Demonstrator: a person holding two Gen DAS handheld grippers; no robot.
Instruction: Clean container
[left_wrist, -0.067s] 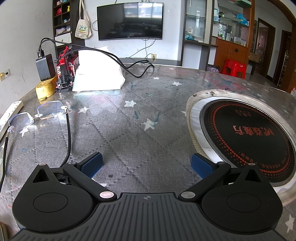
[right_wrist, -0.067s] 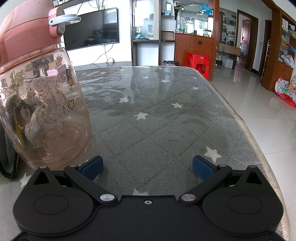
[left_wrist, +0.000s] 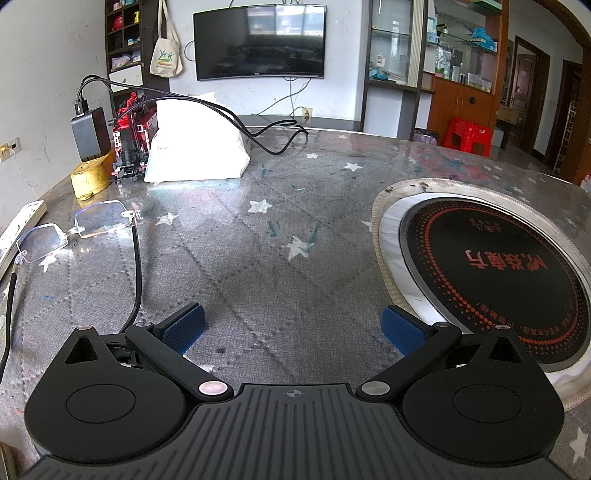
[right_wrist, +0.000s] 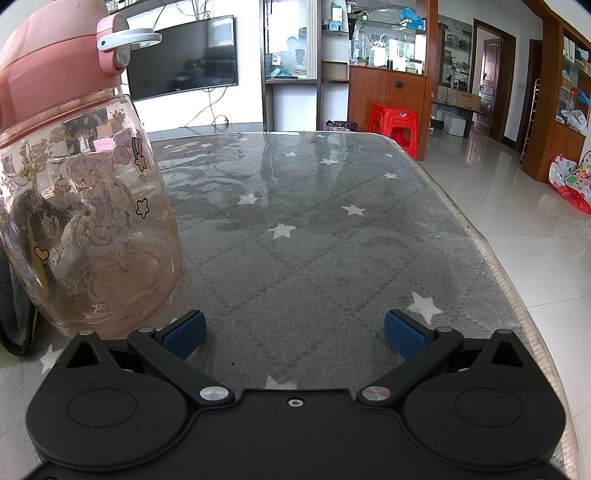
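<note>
Standing upright on the surface (right_wrist: 332, 229), bottle (right_wrist: 85, 221) w/ pink lid sits just left of right gripper (right_wrist: 294, 328); both right & left gripper (left_wrist: 293, 325) wide, empty.

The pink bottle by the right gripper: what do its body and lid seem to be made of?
The bottle body looks like clear, pink-tinted plastic, glossy, since the room shows through its printed cartoons; glass cannot be excluded. The lid seems opaque pink plastic with a smooth, soft sheen.

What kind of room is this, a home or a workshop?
Most likely a home living or dining room: a wall-mounted television, a dining table with a built-in round cooktop, and glass-fronted display cabinets.
</note>
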